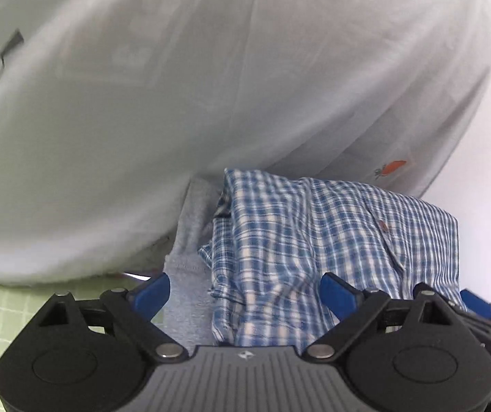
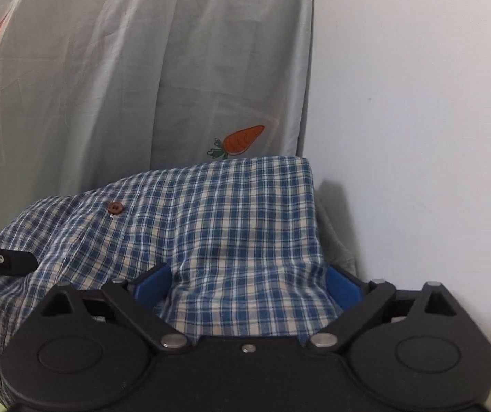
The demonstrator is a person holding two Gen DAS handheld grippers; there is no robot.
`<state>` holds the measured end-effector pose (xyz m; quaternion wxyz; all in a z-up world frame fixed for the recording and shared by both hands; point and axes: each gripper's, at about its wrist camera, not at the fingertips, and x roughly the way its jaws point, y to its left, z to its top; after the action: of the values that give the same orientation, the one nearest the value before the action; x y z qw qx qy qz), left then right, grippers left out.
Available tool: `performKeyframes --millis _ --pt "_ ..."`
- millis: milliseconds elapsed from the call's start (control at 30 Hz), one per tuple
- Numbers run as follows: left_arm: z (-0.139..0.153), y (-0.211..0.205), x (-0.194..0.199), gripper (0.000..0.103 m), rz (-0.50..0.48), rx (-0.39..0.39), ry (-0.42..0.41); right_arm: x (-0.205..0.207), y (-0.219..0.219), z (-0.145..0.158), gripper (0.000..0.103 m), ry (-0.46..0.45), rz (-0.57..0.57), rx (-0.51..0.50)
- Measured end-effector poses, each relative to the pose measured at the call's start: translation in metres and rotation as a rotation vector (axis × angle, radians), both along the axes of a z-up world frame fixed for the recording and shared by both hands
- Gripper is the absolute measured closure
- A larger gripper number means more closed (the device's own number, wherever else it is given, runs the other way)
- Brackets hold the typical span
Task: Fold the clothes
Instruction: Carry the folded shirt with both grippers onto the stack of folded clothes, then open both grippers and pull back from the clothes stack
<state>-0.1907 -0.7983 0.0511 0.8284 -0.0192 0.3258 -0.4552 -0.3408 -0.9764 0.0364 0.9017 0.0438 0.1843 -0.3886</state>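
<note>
left gripper (image 1: 245, 292): my jaws wide, plaid shirt (image 1: 314, 240) between, not pinched
right gripper (image 2: 248, 285): wide too, shirt bunched between

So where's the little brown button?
In the right wrist view, the brown button sits upper left on the blue plaid shirt, below the carrot-print grey sheet.

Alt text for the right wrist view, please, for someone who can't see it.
The right gripper, fingers spread wide, has blue plaid shirt fabric bunched between them; a brown button shows on the shirt. Behind hangs a pale grey cloth printed with carrots, beside a white wall. The left gripper shows at the left edge.
</note>
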Motion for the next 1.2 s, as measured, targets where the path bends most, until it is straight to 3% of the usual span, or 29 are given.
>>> performKeyframes --millis 167,233,333,467,600,700,933,1200 --pt "0.028 0.040 -0.046 0.000 -0.016 -0.057 -0.119 -0.030 0.033 0.011 0.003 0.036 -0.018 -0.087" --pt "0.040 0.059 -0.065 0.000 -0.031 -0.092 -0.164 -0.046 0.049 0.019 0.002 0.022 -0.021 -0.070" --pt "0.048 0.086 -0.087 0.000 -0.083 -0.096 -0.149 -0.073 0.077 0.022 0.001 0.012 -0.019 -0.038" --pt "0.050 0.120 -0.119 0.000 -0.039 -0.031 -0.156 -0.109 0.115 0.026 0.001 -0.001 -0.017 0.005" --pt "0.054 0.161 -0.144 0.000 -0.089 -0.083 -0.082 -0.145 0.152 0.029 0.000 -0.014 -0.014 0.048" --pt "0.050 0.180 -0.163 0.000 -0.127 -0.090 -0.084 -0.166 0.176 0.026 0.000 -0.010 -0.016 0.095" --pt "0.041 0.203 -0.195 0.000 -0.153 0.001 -0.121 -0.207 0.227 0.016 0.001 0.015 -0.026 0.189" --pt "0.018 0.223 -0.233 0.000 -0.191 0.114 -0.112 -0.244 0.255 -0.004 0.001 0.066 -0.051 0.264"
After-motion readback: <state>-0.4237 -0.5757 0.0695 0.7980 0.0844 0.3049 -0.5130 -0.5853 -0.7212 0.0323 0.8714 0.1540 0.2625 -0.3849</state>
